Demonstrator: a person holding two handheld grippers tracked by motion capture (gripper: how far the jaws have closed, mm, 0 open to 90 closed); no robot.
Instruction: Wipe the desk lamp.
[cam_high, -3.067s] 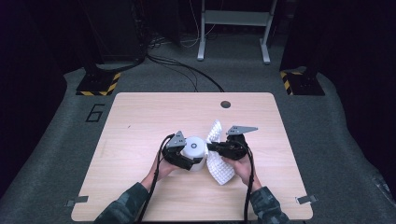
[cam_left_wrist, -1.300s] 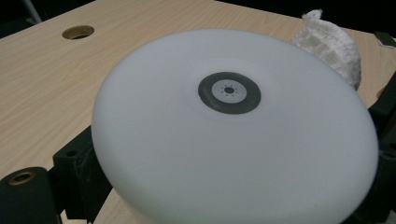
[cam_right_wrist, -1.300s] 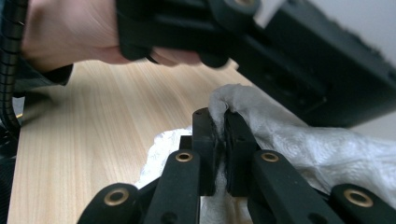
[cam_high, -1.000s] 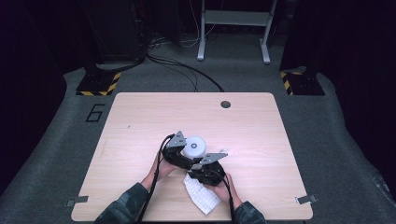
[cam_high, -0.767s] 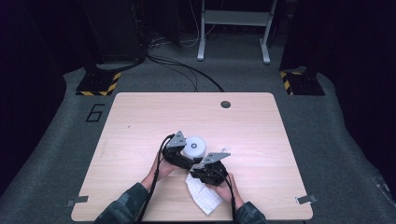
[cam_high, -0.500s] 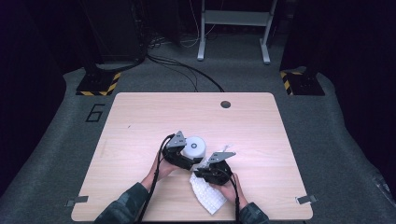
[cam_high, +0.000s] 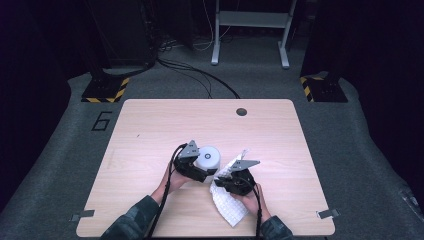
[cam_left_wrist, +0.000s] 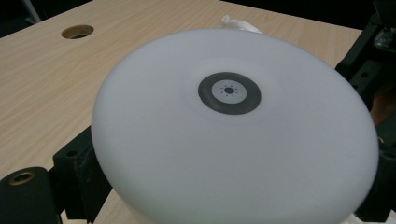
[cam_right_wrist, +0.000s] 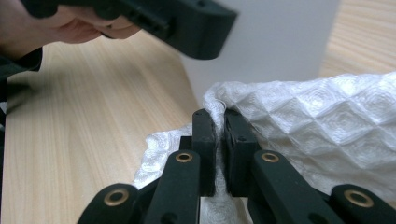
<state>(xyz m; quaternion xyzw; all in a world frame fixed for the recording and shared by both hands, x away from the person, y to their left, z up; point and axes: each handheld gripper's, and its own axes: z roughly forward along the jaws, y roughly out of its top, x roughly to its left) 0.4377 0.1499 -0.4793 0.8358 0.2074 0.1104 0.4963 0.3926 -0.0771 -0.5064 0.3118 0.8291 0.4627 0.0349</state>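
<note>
At table centre, toward six o'clock: white roll (cam_high: 208, 158) clamped across its width by left gripper (cam_high: 200, 170), still upright on table (cam_high: 150, 130). At four o'clock of roll, quilted sheet (cam_high: 227, 207) pinched tight in right gripper (cam_right_wrist: 217, 140), drawn out toward near edge. Unrolling under way; tearing off, by the look, not yet done.

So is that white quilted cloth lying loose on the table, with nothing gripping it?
No, the right gripper has its two black jaws pinched shut on an edge of the white cloth.
</note>
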